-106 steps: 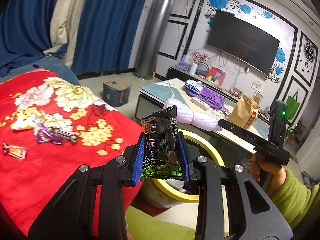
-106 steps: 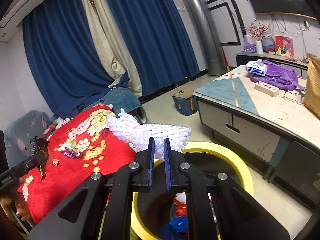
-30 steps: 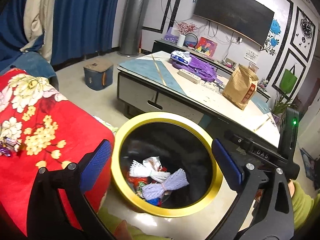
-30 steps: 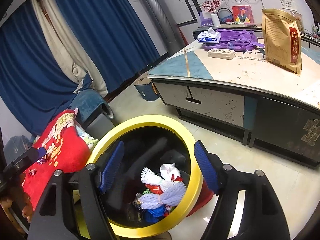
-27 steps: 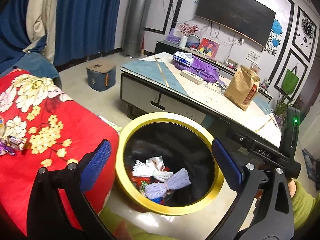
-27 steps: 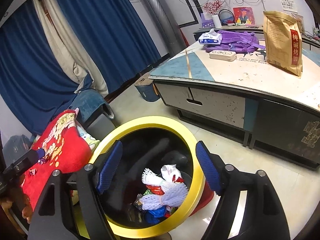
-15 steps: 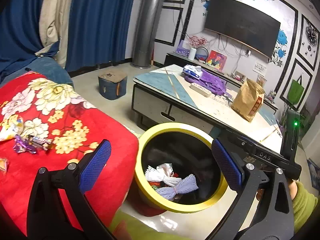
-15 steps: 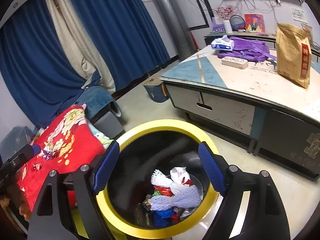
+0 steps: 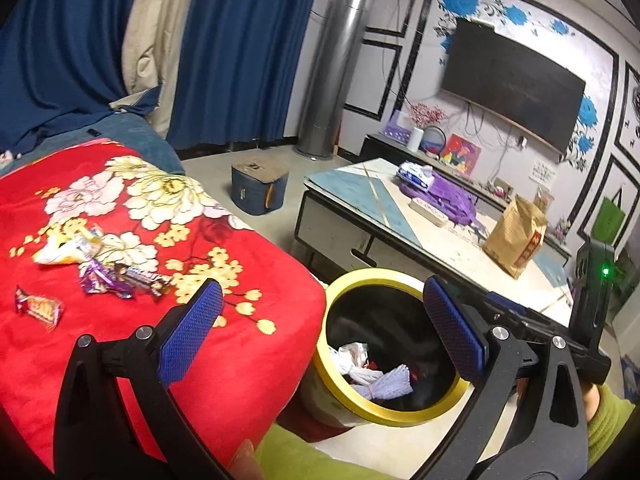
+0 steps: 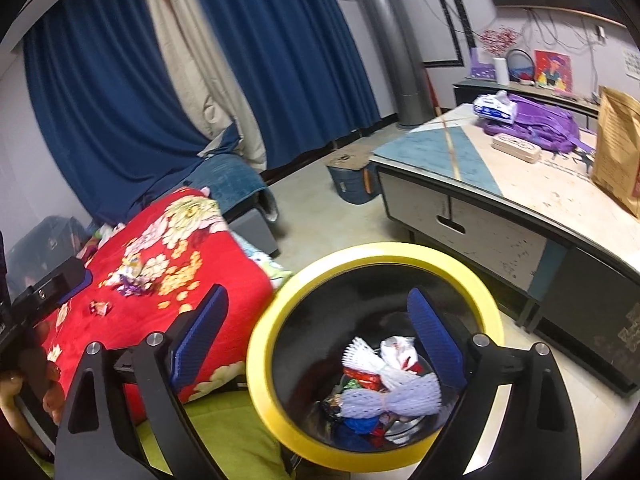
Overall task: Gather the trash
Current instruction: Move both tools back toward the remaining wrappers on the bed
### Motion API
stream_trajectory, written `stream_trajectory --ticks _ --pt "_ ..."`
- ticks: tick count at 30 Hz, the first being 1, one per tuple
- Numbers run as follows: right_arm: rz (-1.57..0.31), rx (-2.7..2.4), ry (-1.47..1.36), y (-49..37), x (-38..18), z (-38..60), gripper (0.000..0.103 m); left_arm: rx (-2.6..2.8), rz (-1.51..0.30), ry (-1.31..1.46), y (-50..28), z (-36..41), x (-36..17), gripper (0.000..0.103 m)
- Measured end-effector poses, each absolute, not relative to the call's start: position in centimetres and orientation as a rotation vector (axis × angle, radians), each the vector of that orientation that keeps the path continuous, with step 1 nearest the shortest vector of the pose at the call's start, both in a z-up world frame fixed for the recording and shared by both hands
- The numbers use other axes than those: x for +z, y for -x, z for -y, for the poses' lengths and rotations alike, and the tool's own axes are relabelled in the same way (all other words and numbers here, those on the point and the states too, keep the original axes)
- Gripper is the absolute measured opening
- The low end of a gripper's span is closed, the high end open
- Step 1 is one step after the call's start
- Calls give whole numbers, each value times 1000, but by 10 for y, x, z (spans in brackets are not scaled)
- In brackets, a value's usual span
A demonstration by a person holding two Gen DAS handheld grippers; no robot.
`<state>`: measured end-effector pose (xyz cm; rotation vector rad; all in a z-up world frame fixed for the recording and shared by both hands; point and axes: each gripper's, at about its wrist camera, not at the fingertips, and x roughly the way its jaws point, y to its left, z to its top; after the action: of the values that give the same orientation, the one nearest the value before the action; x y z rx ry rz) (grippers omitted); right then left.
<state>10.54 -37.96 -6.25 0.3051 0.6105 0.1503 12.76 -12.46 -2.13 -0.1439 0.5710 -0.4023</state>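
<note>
Both wide-open, empty grippers, left gripper (image 9: 320,330) and right gripper (image 10: 320,346) whose jaws have just been opening, now leave the yellow-rimmed black bin (image 10: 372,254) toward foil candy wrappers (image 9: 114,278) at ten o'clock on the red floral blanket (image 9: 248,344).

Both tools point downward with nothing between their blue pads. The left tool (image 9: 320,332) gapes wide; the right tool (image 10: 318,340) has just been opening its jaws further.
</note>
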Motion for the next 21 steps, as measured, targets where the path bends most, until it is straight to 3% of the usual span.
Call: stream_trajectory --ticks 21 --pt "-557 305 -167 -115 -18 293 94 -246 -464 262 -102 54 1 92"
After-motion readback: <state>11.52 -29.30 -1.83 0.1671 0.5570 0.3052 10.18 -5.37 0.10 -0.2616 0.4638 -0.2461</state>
